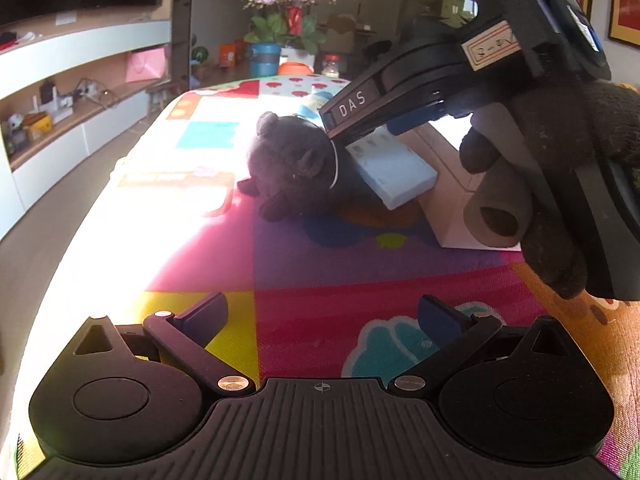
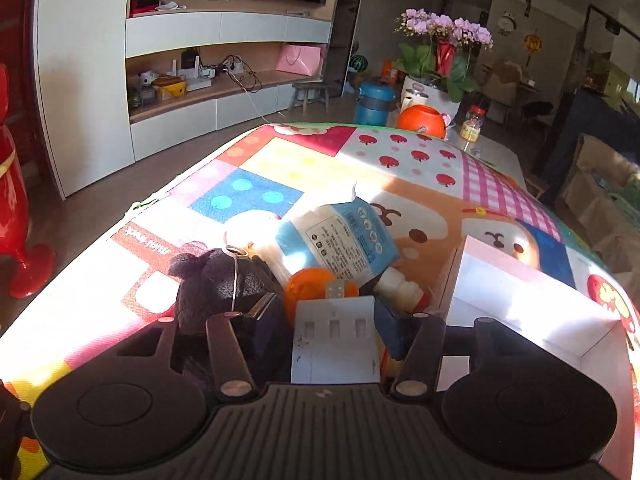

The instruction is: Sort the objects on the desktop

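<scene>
Pink orchids (image 2: 446,26) in a white pot stand beyond the desk's far end, beside a blue canister (image 2: 375,102). A pink bag (image 2: 301,59) sits on the wall shelf (image 2: 224,88), and a red figure (image 2: 18,208) stands on the floor at left.

A table covered by a bright patchwork mat (image 2: 400,152) carries everything. On the mat a dark plush toy (image 2: 216,284) lies just beside a blue-and-white pouch (image 2: 340,236), which rests flat. Touching the pouch's near edge are an orange ball (image 2: 308,288) and a small white bottle (image 2: 400,286). To their right stands an open white box (image 2: 532,300), its near wall sunlit. At the far end sit an orange pot (image 2: 422,120) and a small jar (image 2: 471,126).
</scene>
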Motion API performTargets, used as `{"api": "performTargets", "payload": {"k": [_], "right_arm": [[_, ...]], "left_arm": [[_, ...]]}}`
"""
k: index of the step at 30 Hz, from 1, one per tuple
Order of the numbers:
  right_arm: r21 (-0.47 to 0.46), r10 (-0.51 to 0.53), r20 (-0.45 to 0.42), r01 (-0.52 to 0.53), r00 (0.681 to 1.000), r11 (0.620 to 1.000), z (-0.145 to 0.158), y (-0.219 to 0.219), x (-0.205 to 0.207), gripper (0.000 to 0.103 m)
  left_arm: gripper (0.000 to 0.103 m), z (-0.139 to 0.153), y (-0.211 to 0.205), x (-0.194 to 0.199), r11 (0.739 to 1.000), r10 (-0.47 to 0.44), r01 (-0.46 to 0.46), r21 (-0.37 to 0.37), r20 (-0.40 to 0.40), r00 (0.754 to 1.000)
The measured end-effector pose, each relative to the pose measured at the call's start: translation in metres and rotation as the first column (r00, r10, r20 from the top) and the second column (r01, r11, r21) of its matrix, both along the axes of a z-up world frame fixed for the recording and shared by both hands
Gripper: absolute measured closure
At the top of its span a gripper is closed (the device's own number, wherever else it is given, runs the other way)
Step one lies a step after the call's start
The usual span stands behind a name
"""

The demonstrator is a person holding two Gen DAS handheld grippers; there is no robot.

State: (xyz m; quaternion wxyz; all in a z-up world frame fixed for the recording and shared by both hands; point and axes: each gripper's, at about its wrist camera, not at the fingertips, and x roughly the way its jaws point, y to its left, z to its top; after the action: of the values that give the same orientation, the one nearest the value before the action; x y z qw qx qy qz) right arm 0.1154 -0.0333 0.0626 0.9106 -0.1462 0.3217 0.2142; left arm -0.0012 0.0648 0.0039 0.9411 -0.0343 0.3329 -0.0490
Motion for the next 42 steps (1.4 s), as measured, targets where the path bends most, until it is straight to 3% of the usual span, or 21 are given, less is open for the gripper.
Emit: {"api": "performTargets", "payload": {"k": [2, 4, 11, 16, 21, 26, 29, 32, 33, 39, 42], "right_arm": [[-0.006, -0.003, 0.011, 0.003, 1.000, 1.000, -0.002, -0.005, -0.009, 0.068], [0.029, 0.033, -0.037, -0.032, 0.999, 0.999, -0.003, -0.012, -0.018, 0.102], [0.120, 0.122, -0.055, -0.115, 0.991, 0.986, 0.001, -0.057, -0.072, 0.102], [0.055, 0.017, 0.014, -0.017, 1.000, 0.998, -0.007, -0.097, -0.082, 0.103], [0.176, 0.018, 0.055, -0.027, 0.998, 0.984, 0.015, -0.098, -0.079, 0.099], [0.045, -0.152, 0.094, 0.148, 0.984, 0.988, 0.009, -0.048, -0.031, 0.089], [-0.043, -0.173, 0.088, 0.177, 0.981, 0.983, -0.008, -0.034, -0.011, 0.085], [-0.082, -0.180, 0.114, 0.190, 0.977, 0.978, -0.012, -0.037, -0.012, 0.067], [-0.088, -0.194, 0.122, 0.205, 0.973, 0.975, -0.011, -0.043, -0.014, 0.064], [-0.073, -0.332, 0.126, 0.342, 0.935, 0.937, -0.014, -0.082, -0.008, 0.063], [0.002, -0.308, 0.154, 0.311, 0.939, 0.950, -0.011, -0.098, -0.023, 0.065]], "left_arm": [[0.000, 0.000, -0.004, -0.005, 0.999, -0.017, 0.017, 0.039, -0.004, 1.000], [0.000, 0.000, -0.005, -0.008, 0.998, -0.021, 0.022, 0.061, -0.011, 1.000], [0.000, 0.002, -0.014, -0.003, 0.993, -0.026, 0.030, 0.115, -0.031, 0.999], [0.000, 0.003, -0.017, 0.002, 0.993, -0.028, 0.032, 0.116, -0.039, 0.999], [0.000, 0.002, -0.018, 0.001, 0.992, -0.029, 0.034, 0.124, -0.042, 0.999], [0.000, 0.002, -0.018, -0.002, 0.991, -0.030, 0.035, 0.129, -0.038, 0.999], [0.000, 0.001, -0.016, -0.001, 0.991, -0.031, 0.036, 0.125, -0.039, 0.999], [0.000, 0.001, -0.016, -0.001, 0.992, -0.032, 0.036, 0.124, -0.039, 0.999], [0.000, 0.001, -0.016, -0.001, 0.992, -0.032, 0.036, 0.123, -0.040, 0.999], [0.000, 0.000, -0.017, 0.001, 0.992, -0.032, 0.037, 0.118, -0.043, 0.999], [0.000, 0.001, -0.017, 0.002, 0.993, -0.032, 0.037, 0.113, -0.046, 0.998]]}}
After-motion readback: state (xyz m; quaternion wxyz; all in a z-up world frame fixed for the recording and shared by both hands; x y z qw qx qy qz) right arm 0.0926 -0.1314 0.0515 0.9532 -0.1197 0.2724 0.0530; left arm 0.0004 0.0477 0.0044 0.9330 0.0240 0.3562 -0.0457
